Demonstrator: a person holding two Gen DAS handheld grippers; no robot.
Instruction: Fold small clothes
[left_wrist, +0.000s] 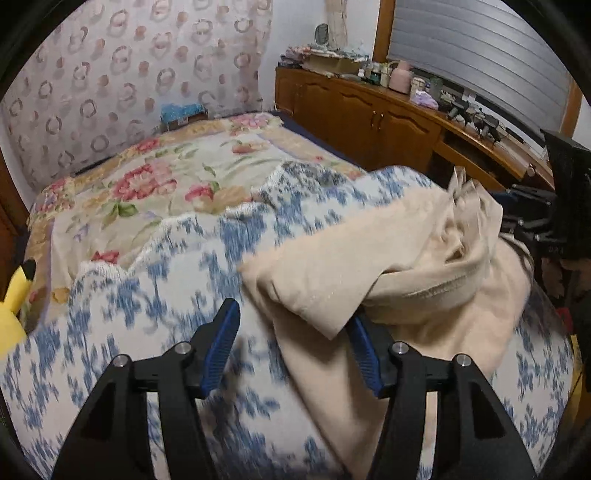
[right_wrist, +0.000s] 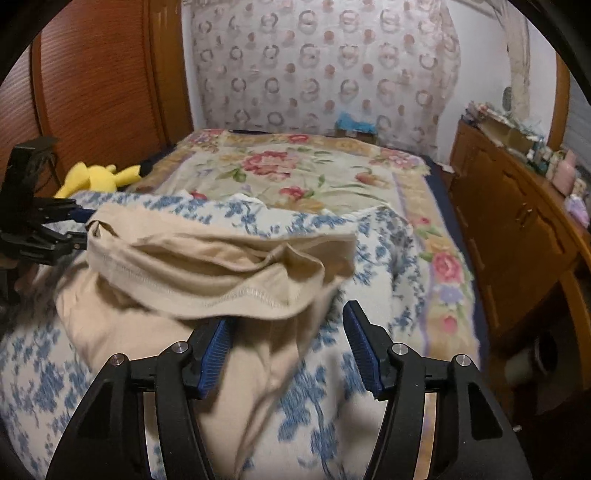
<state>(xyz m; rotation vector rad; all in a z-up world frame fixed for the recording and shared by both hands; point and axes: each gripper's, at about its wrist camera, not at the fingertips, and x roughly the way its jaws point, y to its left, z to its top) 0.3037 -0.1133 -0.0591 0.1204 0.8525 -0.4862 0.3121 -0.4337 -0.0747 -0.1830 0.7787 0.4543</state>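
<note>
garment: beige garment (left_wrist: 417, 258) lies bunched on the blue-patterned blanket (left_wrist: 147, 295) | tongs: we hold left gripper (left_wrist: 291, 347) and right gripper (right_wrist: 286, 345) with fingers apart, empty | handling: we judge it light, limp; grasp the stitched hem (right_wrist: 236, 295)

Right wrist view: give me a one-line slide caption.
Open right gripper poised at the hem of a rumpled beige garment on a blue-and-white blanket, left gripper at its far edge.

A home bedroom: floral-covered bed (left_wrist: 177, 184), wooden dresser (left_wrist: 369, 114), patterned curtain (right_wrist: 325, 66).
</note>
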